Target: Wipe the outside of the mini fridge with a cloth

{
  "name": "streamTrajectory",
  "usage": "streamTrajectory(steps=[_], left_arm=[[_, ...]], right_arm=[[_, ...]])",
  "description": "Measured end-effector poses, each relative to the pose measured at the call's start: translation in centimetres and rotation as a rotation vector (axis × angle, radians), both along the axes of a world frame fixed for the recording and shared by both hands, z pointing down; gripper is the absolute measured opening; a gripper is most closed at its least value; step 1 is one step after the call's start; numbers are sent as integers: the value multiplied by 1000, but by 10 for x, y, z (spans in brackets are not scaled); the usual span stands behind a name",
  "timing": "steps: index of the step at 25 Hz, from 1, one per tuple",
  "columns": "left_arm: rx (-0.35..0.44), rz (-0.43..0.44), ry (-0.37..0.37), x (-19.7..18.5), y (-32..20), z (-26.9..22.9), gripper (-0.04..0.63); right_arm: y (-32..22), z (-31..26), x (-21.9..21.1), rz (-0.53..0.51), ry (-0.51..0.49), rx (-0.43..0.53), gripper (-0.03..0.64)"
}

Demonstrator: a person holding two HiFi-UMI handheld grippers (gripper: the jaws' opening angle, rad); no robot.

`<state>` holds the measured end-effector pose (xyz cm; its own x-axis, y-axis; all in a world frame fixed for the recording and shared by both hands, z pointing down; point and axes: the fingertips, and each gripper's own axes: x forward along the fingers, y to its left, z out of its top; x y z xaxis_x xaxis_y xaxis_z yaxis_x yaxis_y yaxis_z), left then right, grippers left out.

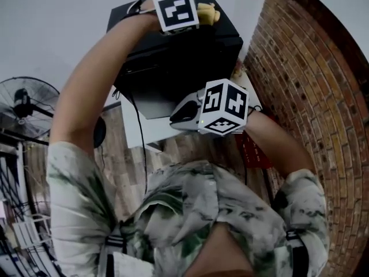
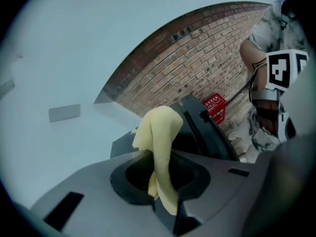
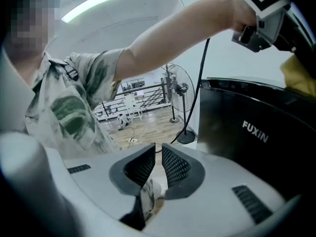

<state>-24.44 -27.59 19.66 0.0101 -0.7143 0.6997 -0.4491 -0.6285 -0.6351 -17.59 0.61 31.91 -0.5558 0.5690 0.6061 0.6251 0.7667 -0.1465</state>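
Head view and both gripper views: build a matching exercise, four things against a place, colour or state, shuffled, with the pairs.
Things
1. cloth
2. mini fridge
3. fan
4. right gripper

Descriptions
A. stands on the wooden floor
B. black
C. nothing between its fingers
D. yellow, pinched by the left gripper

Pairs: 1-D, 2-B, 3-A, 4-C

Pale yellow cloth (image 2: 160,127); black mini fridge (image 1: 190,56); reddish-brown brick wall (image 1: 311,97); white shirt (image 1: 184,206), green-blotched
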Motion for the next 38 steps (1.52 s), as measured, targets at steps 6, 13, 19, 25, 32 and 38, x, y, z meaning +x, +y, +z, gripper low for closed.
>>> streamTrajectory(steps=[6, 13, 19, 25, 32, 38], left_arm=[[-33, -125, -36, -48, 17, 8, 77], [-79, -302, -52, -128, 74, 17, 75], [-98, -413, -54, -179, 116, 23, 75], [-81, -480, -116, -214, 130, 11, 75], [11, -416, -161, -189, 68, -31, 75], [36, -301, -157, -133, -13, -45, 75]], right_arm=[[-8, -2, 2, -80, 6, -7, 60], [1, 5, -1, -161, 11, -27, 60], [7, 10, -8, -210, 17, -37, 58], [13, 14, -15, -243, 22, -48, 58], [4, 17, -12, -222, 21, -56, 58], [-19, 19, 1, -160, 19, -54, 56]])
